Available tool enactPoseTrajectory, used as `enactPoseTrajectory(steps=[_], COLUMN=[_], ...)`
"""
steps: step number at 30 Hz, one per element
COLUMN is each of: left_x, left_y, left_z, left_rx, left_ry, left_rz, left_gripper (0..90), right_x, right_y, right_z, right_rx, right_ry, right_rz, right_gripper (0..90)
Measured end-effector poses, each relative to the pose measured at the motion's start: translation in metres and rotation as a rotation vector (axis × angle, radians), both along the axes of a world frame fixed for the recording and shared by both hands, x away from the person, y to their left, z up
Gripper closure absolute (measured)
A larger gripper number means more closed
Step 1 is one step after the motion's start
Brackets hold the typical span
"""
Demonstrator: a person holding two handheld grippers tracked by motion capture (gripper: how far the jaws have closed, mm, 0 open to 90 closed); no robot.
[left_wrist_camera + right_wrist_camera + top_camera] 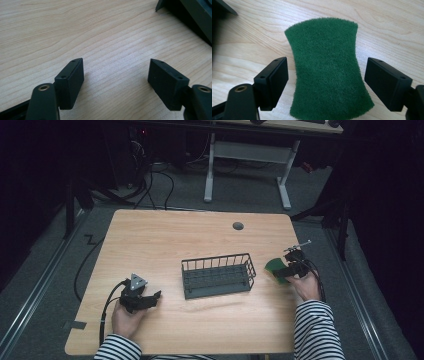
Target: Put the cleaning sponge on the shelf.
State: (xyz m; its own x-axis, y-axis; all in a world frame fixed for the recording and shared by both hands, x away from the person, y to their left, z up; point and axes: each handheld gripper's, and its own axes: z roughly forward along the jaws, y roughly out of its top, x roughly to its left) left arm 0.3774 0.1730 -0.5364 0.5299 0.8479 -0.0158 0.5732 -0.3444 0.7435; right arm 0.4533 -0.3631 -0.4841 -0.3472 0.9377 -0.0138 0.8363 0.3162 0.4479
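A green scouring sponge (327,70) lies flat on the wooden table (165,240), just right of a dark wire basket (218,276). My right gripper (325,63) is open with the sponge between its jaws; a thin gap shows on each side, so neither pad presses it. From above, the right gripper (286,270) sits over the sponge (273,266) near the table's right edge. My left gripper (116,66) is open over bare wood with nothing between its jaws. In the high view the left gripper (154,296) rests at the front left, pointing toward the basket.
The basket stands empty at the table's middle; its corner (195,15) shows in the left gripper view. A grey cable grommet (238,226) sits at the back. Beyond the table are a white desk frame (247,165) and cables on the floor.
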Motion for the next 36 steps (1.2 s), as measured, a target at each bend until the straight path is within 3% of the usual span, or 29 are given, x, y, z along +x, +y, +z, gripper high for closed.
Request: enactPoseTrajectory(steps=[8, 16, 27, 36], left_x=[0.0, 0.0, 0.0, 0.0], left_y=[0.0, 0.0, 0.0, 0.0], left_z=[0.0, 0.0, 0.0, 0.0], left_rx=[-0.001, 0.0, 0.001, -0.001], left_ry=[0.0, 0.0, 0.0, 0.001], left_rz=[0.002, 0.002, 0.002, 0.002], left_gripper=[29.4, 29.4, 29.0, 29.1], right_x=[0.007, 0.004, -0.01, -0.02], right_y=[0.006, 0.008, 0.02, 0.025], right_z=[-0.014, -0.012, -0.001, 0.016], right_rx=[-0.042, -0.053, -0.009, 0.035], right_ry=[0.029, 0.03, 0.016, 0.004], right_rz=[0.01, 0.013, 0.044, 0.027], right_gripper=[21.3, 27.8, 28.3, 28.4])
